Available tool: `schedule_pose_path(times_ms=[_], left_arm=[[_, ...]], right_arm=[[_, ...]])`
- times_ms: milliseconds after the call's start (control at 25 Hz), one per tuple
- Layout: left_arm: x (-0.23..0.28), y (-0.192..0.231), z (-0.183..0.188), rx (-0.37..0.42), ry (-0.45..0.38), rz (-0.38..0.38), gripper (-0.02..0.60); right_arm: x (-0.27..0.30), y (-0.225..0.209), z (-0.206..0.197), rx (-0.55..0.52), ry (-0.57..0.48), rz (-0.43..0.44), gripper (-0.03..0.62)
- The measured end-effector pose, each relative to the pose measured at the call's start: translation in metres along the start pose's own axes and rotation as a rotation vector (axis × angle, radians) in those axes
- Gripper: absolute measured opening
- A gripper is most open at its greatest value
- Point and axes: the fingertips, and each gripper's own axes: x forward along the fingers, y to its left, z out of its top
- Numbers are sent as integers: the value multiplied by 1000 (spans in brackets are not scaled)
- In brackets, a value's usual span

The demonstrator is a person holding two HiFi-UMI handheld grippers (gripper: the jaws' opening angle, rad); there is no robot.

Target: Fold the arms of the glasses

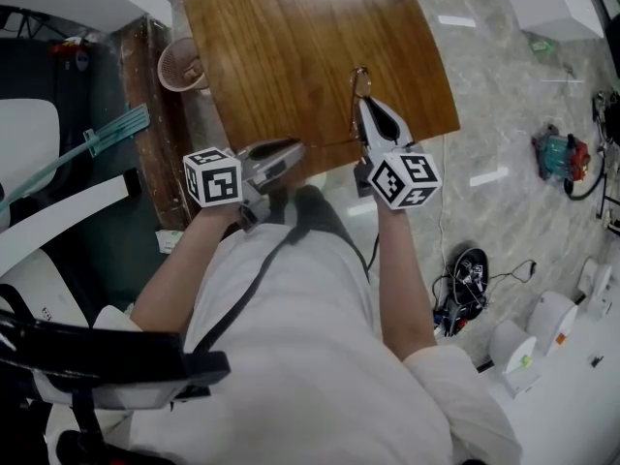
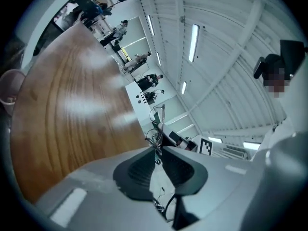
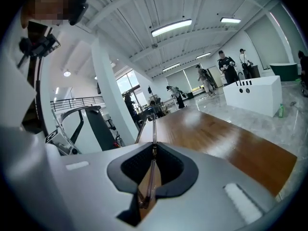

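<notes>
Holding the glasses (image 1: 360, 83) over the wooden counter (image 1: 281, 46) — my right gripper (image 3: 154, 147) has its jaws clenched on one thin arm, and my left gripper (image 2: 158, 149) pinches another part. Marble floor (image 1: 504, 95) all around, white beamed ceiling (image 3: 144, 13) overhead.

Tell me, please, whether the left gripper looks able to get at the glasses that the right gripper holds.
Likely yes: the left gripper seems to pinch a thin part of the glasses, which the right gripper holds by one arm above the table, with nothing between.
</notes>
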Motion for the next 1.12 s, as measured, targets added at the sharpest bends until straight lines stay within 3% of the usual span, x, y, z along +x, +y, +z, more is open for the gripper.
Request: schedule_pose_path(times_ms=[240, 400, 800, 1120], left_arm=[[-7, -3, 4, -42, -39, -34, 40], [-12, -3, 12, -43, -62, -34, 40], [-11, -6, 38, 30, -102, -21, 41], [-10, -6, 41, 17, -107, -16, 38]], right_arm=[[0, 9, -6, 7, 4, 48, 29], [4, 29, -17, -54, 60, 122, 29], [5, 76, -49, -117, 192, 335, 29], [1, 94, -58, -119, 234, 413, 29]])
